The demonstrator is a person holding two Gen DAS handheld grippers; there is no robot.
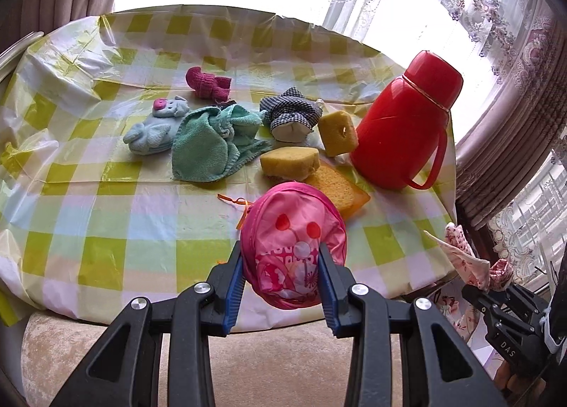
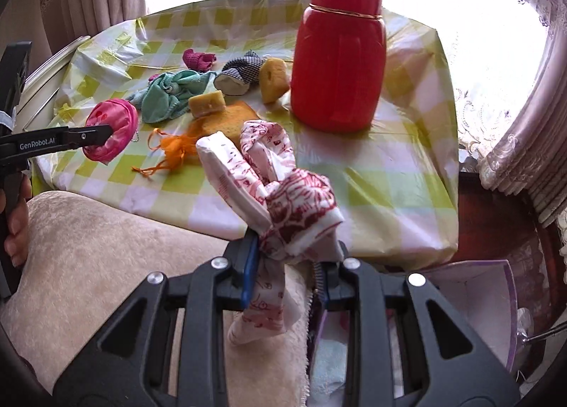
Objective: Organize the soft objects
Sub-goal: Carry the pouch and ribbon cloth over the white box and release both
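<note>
My left gripper (image 1: 280,265) is shut on a pink fabric pouch (image 1: 294,244) and holds it over the table's near edge; the pouch also shows at the left of the right wrist view (image 2: 111,130). My right gripper (image 2: 294,258) is shut on a white cloth with red print (image 2: 280,191), held off the table's front edge, also seen in the left wrist view (image 1: 464,254). On the checked tablecloth (image 1: 106,201) lie a teal towel (image 1: 209,145), a blue plush toy (image 1: 156,127), a magenta knit piece (image 1: 209,83), a checked fabric item (image 1: 290,113) and yellow sponges (image 1: 288,160).
A tall red thermos (image 1: 404,123) stands at the table's right side. An orange mesh bag (image 2: 173,148) lies near the front edge. A beige plush seat (image 2: 106,247) is below the table. An open purple-edged box (image 2: 460,300) with soft items sits at lower right.
</note>
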